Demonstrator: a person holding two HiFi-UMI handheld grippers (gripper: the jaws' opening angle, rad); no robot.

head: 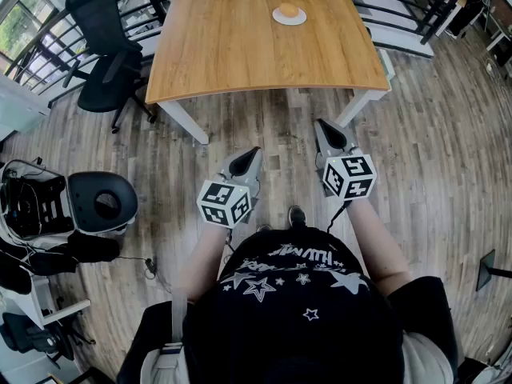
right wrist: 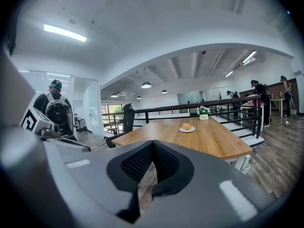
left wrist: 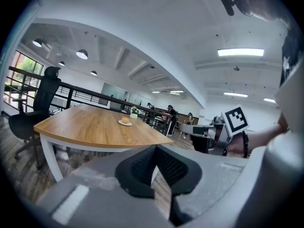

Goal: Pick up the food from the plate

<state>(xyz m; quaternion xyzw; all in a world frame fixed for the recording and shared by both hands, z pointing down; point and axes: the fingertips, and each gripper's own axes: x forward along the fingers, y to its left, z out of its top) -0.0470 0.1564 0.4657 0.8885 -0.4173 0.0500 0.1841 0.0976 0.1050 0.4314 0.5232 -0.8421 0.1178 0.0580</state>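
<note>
An orange bun (head: 289, 10) lies on a small white plate (head: 276, 18) near the far middle of the wooden table (head: 240, 46). Both grippers hang over the floor in front of the table, well short of it. My left gripper (head: 254, 150) is shut and holds nothing. My right gripper (head: 322, 122) is likewise shut and empty. The left gripper view looks past its closed tips (left wrist: 156, 147) to the bun (left wrist: 125, 120) far off. Beyond the right gripper (right wrist: 152, 143), the bun (right wrist: 186, 126) sits on its plate (right wrist: 180, 130).
Black office chairs (head: 108, 46) stand left of the table, and a black railing (head: 400, 6) runs behind it. A small flower pot (right wrist: 203, 113) sits at the table's far edge. A grey round seat (head: 100, 201) and cabled gear stand on the wooden floor at left. People move in the background.
</note>
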